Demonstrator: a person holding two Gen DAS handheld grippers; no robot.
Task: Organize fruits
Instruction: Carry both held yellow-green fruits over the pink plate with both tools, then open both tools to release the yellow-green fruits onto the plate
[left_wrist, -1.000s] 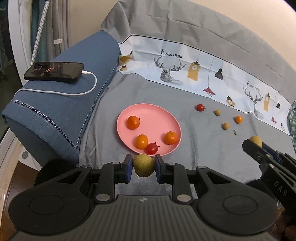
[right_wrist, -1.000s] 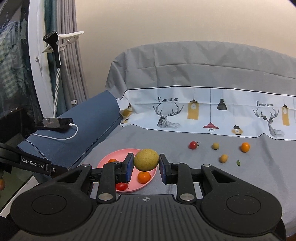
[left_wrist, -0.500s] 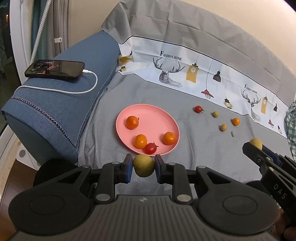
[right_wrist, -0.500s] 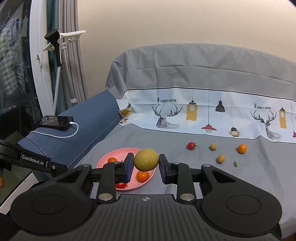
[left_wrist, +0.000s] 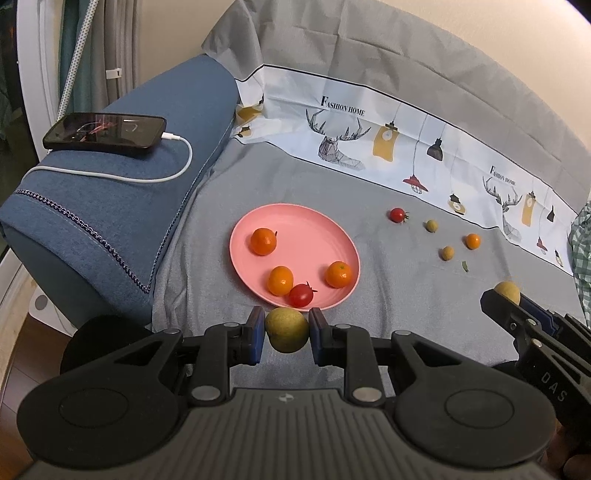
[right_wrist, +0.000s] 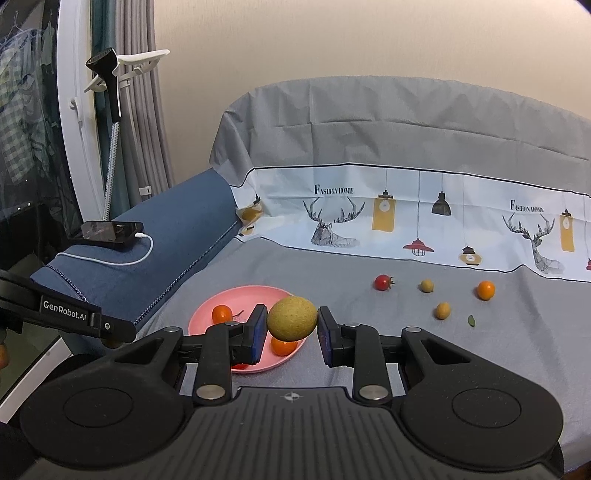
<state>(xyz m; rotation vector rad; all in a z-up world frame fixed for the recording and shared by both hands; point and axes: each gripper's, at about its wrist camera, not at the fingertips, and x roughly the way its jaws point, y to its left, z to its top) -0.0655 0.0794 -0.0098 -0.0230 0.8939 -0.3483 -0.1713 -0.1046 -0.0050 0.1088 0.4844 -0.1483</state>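
I have the left gripper (left_wrist: 286, 335) clamped on a yellow-green fruit (left_wrist: 286, 330), near the pink plate (left_wrist: 314, 236) rim for drop-off. Right gripper (right_wrist: 291, 328) pinches a second, possibly a small pear (right_wrist: 292, 318). Five small fruits lie loose on the grey sheet (left_wrist: 406, 295).
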